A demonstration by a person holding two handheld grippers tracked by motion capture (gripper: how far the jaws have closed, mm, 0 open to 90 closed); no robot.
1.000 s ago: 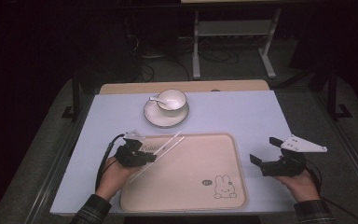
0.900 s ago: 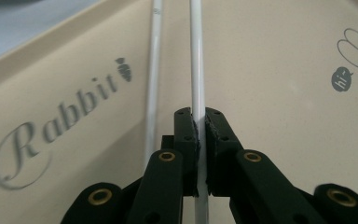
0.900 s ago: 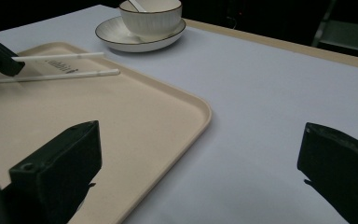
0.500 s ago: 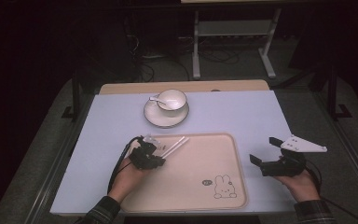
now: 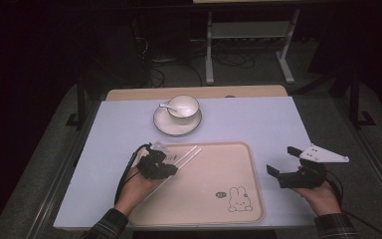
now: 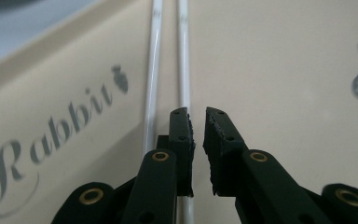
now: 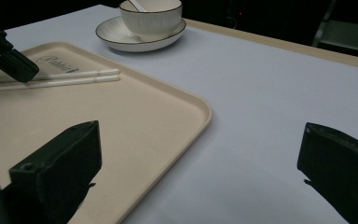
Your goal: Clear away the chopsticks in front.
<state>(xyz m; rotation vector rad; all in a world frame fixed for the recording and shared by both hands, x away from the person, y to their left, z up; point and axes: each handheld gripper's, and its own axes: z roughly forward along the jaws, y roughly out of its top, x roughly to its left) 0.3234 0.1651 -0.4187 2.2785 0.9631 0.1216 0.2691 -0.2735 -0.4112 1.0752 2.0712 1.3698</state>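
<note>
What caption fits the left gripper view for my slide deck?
Left gripper, jaws nearly closed, poised over two white chopsticks on a beige tray.

wide-open tongs (image 7: 200, 172) over tray (image 7: 168, 121) edge; chopsticks (image 7: 70, 78) on tray, cup (image 7: 150, 16) on saucer (image 7: 121, 39) beyond.

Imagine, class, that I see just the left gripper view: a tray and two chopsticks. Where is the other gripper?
Observer: The right gripper is off the tray, above the table on the tray's right, jaws wide apart.
Operator: Any other tableware?
Observer: A white bowl stands on a saucer beyond the tray's far edge.
Operator: Anything in the bowl?
Observer: A white spoon rests in it, handle over the left rim.
</note>
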